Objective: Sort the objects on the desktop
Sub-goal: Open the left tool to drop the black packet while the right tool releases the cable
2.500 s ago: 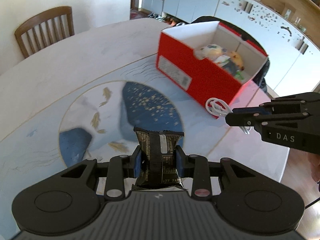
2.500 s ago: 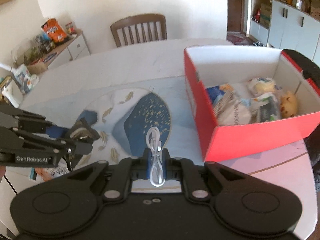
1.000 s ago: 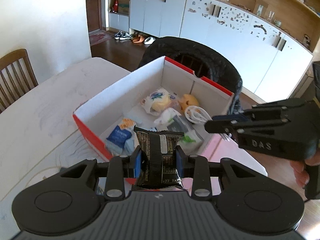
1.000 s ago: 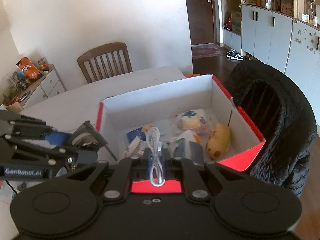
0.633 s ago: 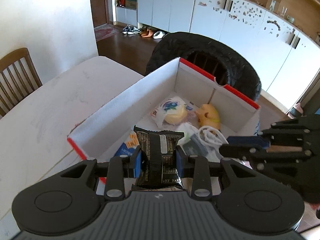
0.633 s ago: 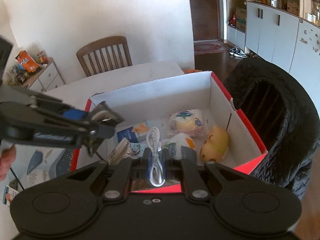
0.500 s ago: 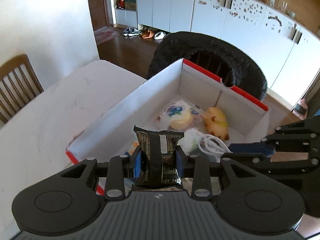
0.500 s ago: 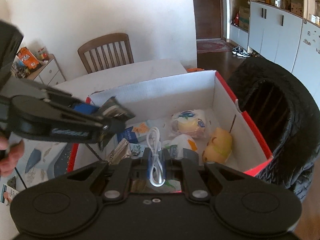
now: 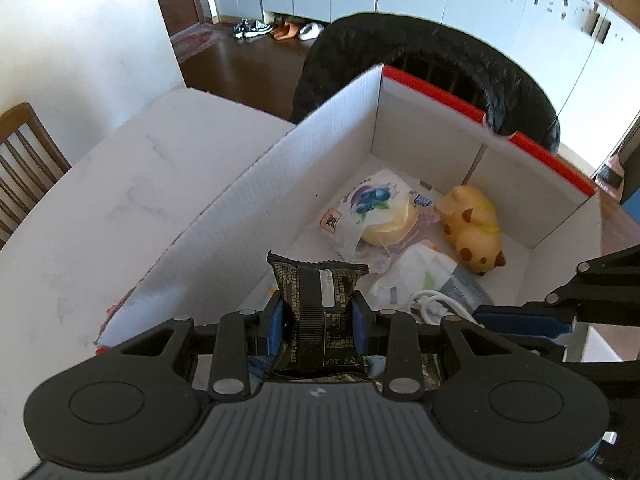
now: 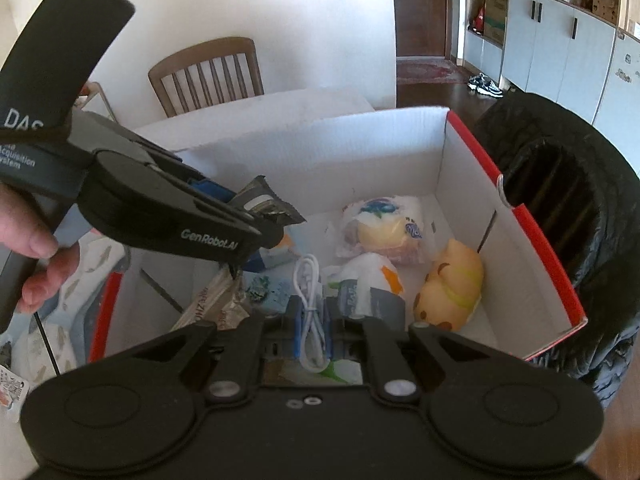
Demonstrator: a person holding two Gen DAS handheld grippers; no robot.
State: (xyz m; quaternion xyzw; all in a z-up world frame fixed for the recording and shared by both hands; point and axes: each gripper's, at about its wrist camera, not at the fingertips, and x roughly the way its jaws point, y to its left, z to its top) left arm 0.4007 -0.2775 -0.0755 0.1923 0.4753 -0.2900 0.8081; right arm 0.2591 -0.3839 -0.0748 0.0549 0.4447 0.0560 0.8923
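My left gripper (image 9: 318, 322) is shut on a black snack packet (image 9: 318, 300), held above the near left part of a red cardboard box (image 9: 432, 132) with a white inside. In the right wrist view the same left gripper (image 10: 260, 216) reaches in from the left over the box (image 10: 516, 216), the snack packet (image 10: 268, 206) sticking out of its tips. My right gripper (image 10: 312, 322) is shut on a coiled white cable (image 10: 308, 296) above the box's near side. Inside lie a wrapped blueberry bun (image 9: 376, 208), a yellow spotted toy (image 9: 474, 232) and several wrappers.
The box stands on a white table (image 9: 120, 200). A black padded jacket (image 9: 432, 56) hangs over a chair right behind the box. A wooden chair (image 10: 208, 72) stands at the table's far side. A hand (image 10: 28, 240) grips the left gripper's handle.
Both grippers have moved forward and down over the box, each keeping its load. The left one now reaches further across the box's opening in the right wrist view.
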